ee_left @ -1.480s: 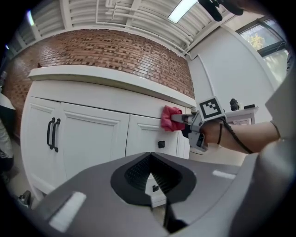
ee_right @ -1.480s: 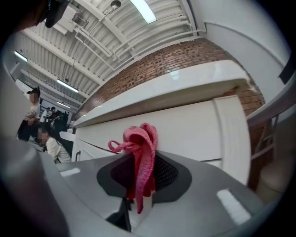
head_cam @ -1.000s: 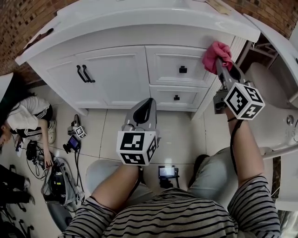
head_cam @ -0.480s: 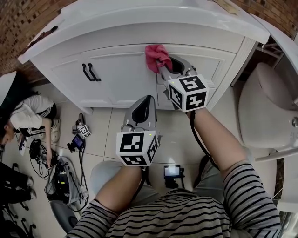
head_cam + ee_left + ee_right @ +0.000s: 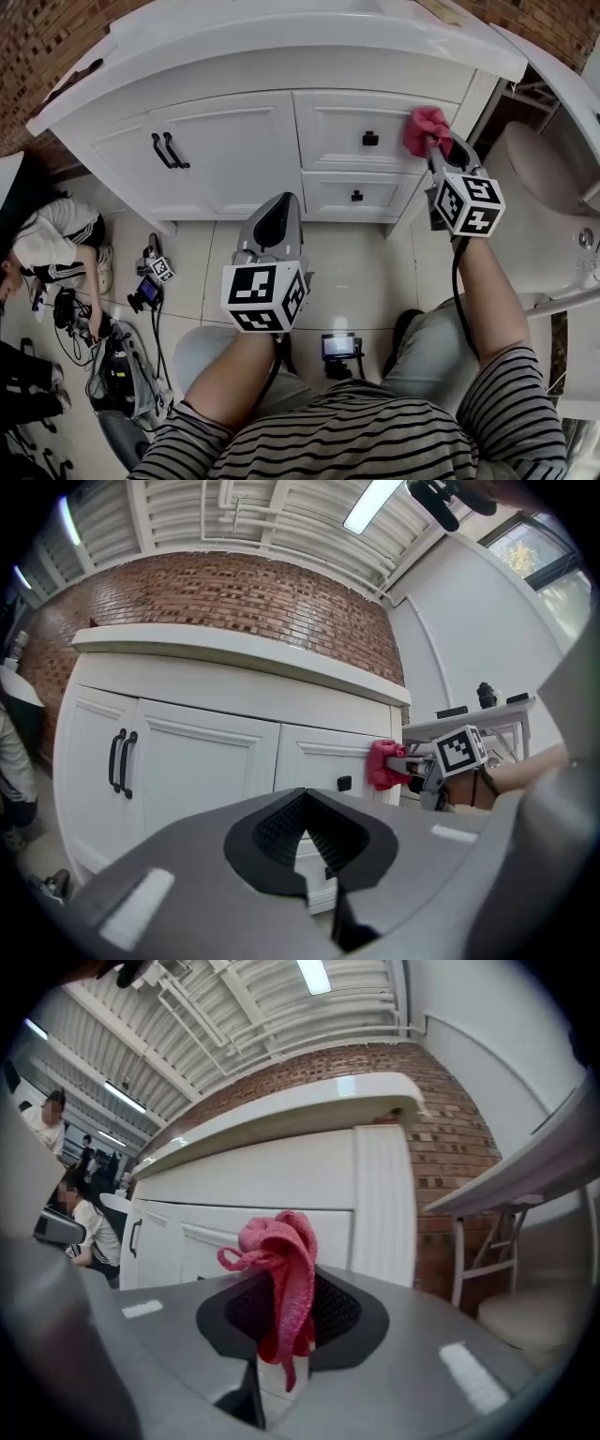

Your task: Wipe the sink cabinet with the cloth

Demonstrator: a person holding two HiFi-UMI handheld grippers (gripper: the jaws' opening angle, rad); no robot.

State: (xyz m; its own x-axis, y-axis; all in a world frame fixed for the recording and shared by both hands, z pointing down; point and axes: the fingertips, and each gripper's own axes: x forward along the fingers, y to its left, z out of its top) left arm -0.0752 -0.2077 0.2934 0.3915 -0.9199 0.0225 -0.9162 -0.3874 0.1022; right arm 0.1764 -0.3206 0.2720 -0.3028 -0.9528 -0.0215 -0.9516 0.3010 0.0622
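Pink cloth [image 5: 427,126] clamped in right tool [image 5: 434,142], against upper drawer [image 5: 342,141] of sink cabinet [image 5: 225,164]; left tool [image 5: 278,202] closed, empty.

Pale tiled floor [image 5: 356,272] carrying sink cabinet [image 5: 234,155]; off cabinet's left end, seated person [image 5: 52,234], marker-cube device [image 5: 155,272] and cable heap [image 5: 112,361]; before cabinet, small screen unit [image 5: 337,347].
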